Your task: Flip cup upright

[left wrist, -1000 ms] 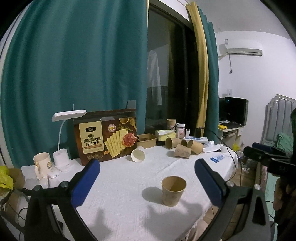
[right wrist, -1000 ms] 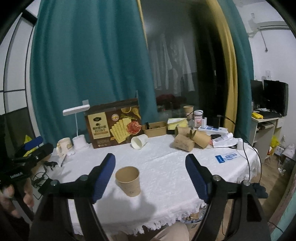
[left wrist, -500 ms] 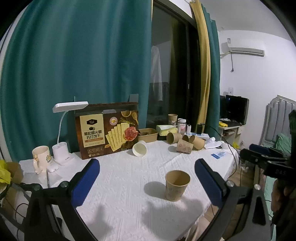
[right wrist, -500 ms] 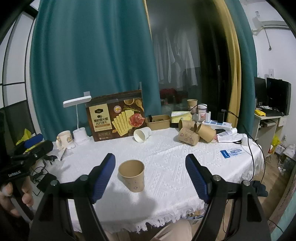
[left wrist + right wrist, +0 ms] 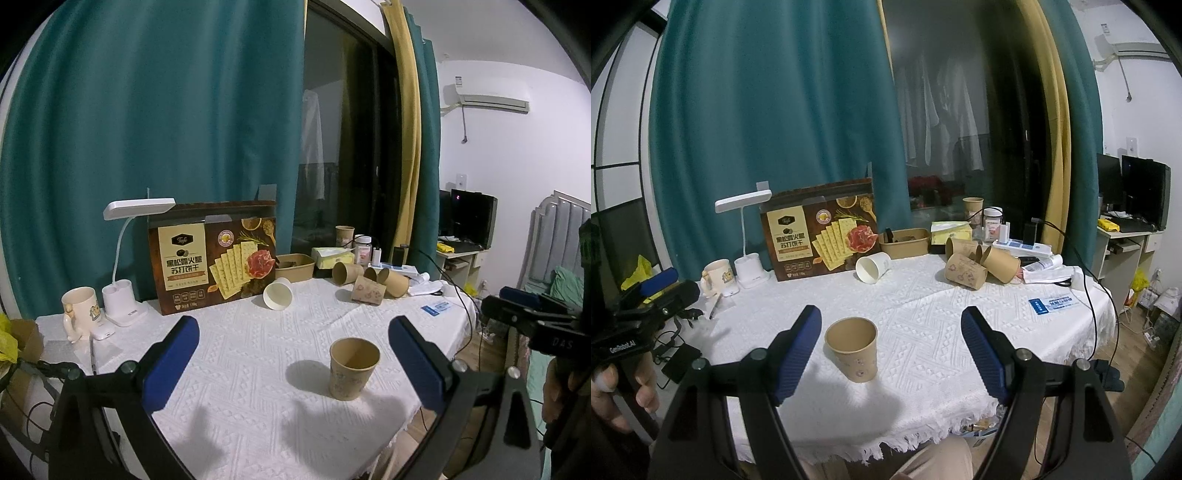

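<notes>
Left wrist view: a white-clothed bench (image 5: 236, 354) before teal curtains (image 5: 147, 110), with a cracker box (image 5: 212, 258) at the back. Brown paper cup (image 5: 354, 363) stands upright near the front edge. Left hand-held gripper (image 5: 293, 363) and right hand-held gripper (image 5: 891, 352) are both spread wide, holding nothing

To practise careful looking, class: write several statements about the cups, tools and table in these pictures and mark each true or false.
1. The brown paper cup nearest the tools stands upright, mouth up. True.
2. The right tool is clamped on that cup. False: it is open and touches nothing.
3. The white cup by the cracker box lies on its side. True.
4. The left tool holds a mug. False: it is open and empty.
5. The table has a white cloth. True.
</notes>
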### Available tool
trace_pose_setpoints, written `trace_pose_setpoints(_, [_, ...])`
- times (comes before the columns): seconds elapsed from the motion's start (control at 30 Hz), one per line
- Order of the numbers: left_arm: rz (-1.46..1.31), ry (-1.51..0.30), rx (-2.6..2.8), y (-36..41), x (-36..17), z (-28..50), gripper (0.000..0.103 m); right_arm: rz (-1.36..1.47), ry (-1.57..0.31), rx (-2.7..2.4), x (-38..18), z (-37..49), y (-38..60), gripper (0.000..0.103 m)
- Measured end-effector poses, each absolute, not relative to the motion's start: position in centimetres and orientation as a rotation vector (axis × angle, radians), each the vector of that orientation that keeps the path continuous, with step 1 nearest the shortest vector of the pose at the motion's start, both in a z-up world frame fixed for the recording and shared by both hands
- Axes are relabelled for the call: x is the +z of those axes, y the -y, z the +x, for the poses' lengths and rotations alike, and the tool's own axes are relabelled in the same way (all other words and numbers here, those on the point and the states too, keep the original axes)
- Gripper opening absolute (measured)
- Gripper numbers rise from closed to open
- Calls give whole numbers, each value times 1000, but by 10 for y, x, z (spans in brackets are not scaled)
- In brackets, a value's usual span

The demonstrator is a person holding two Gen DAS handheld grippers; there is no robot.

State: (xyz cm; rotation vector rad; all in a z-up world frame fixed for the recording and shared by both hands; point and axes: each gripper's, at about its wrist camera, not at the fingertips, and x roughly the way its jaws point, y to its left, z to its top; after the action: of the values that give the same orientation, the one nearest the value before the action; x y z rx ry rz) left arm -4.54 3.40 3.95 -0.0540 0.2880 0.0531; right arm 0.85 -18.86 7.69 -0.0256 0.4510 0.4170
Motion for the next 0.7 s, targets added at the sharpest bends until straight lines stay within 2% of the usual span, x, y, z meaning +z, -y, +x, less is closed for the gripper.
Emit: trace_pose_setpoints(0.7, [-49, -281, 36, -29, 40, -43, 102, -23, -457, 416, 73, 9, 190, 76])
